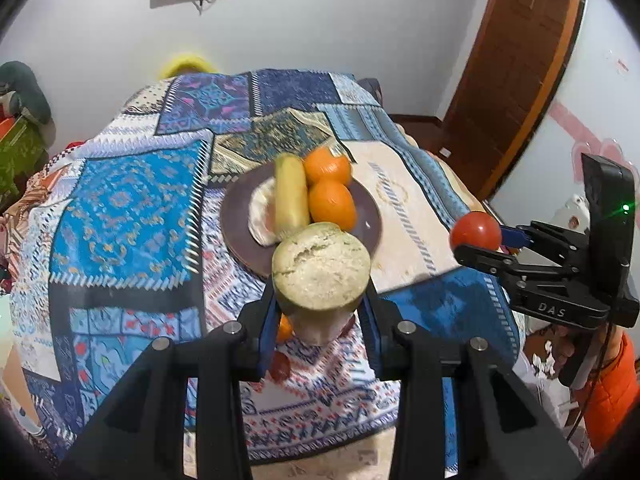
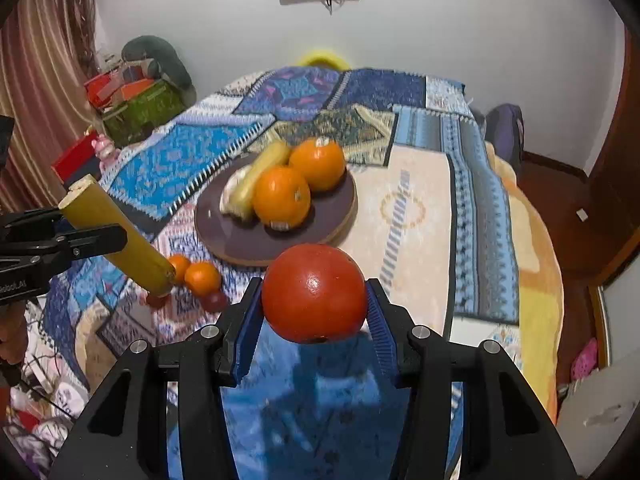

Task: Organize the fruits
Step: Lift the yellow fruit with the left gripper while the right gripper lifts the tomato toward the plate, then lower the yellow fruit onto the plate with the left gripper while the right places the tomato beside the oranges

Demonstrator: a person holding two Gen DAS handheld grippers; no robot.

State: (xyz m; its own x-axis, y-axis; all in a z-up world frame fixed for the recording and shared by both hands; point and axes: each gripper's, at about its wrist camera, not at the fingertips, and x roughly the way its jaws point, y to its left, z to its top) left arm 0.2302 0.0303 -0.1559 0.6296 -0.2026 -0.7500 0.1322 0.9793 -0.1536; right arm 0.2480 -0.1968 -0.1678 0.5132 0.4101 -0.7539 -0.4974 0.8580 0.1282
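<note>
Gripping: tomato [image 2: 314, 292] between right hand-held gripper [image 2: 314, 312] pads | above cloth [image 2: 416, 208]

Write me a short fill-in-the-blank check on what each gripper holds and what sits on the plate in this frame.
1. The right gripper is shut on a red ____.
2. The left gripper holds a cut yellow-green ____.
3. The brown plate carries ____ large oranges.
4. The small oranges lie ____ the plate, on the cloth.

Missing words: tomato; banana piece; two; beside
</note>
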